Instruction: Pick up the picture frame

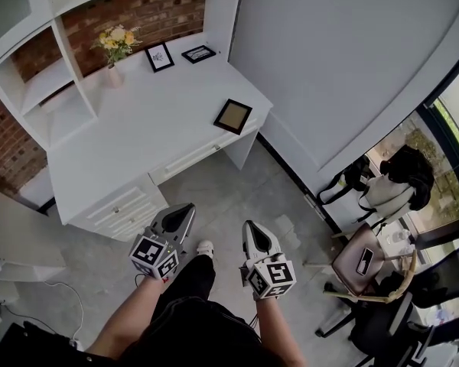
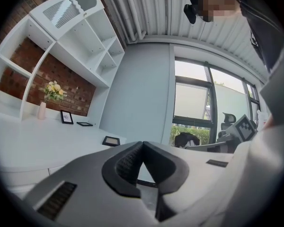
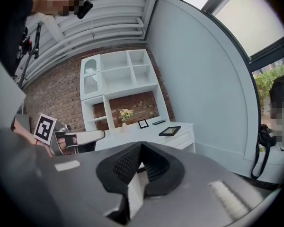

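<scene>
A black picture frame [image 1: 233, 116] with a tan inside lies flat near the front right corner of the white desk [image 1: 138, 128]; it also shows as the picture frame [image 2: 111, 141] and the picture frame [image 3: 170, 131] in the gripper views. Both grippers hang over the floor, well short of the desk. My left gripper [image 1: 185, 210] is shut with nothing in it, tips touching [image 2: 142, 144]. My right gripper [image 1: 251, 228] is shut and empty too, its tips meeting [image 3: 141, 144]. Both point toward the desk.
A small upright frame [image 1: 159, 56], a flat dark frame [image 1: 198, 53] and a vase of yellow flowers [image 1: 116, 48] stand at the desk's back by the brick wall. Drawers [image 1: 122, 205] face me. Chairs [image 1: 371, 270] and a backpack [image 1: 390, 178] crowd the right.
</scene>
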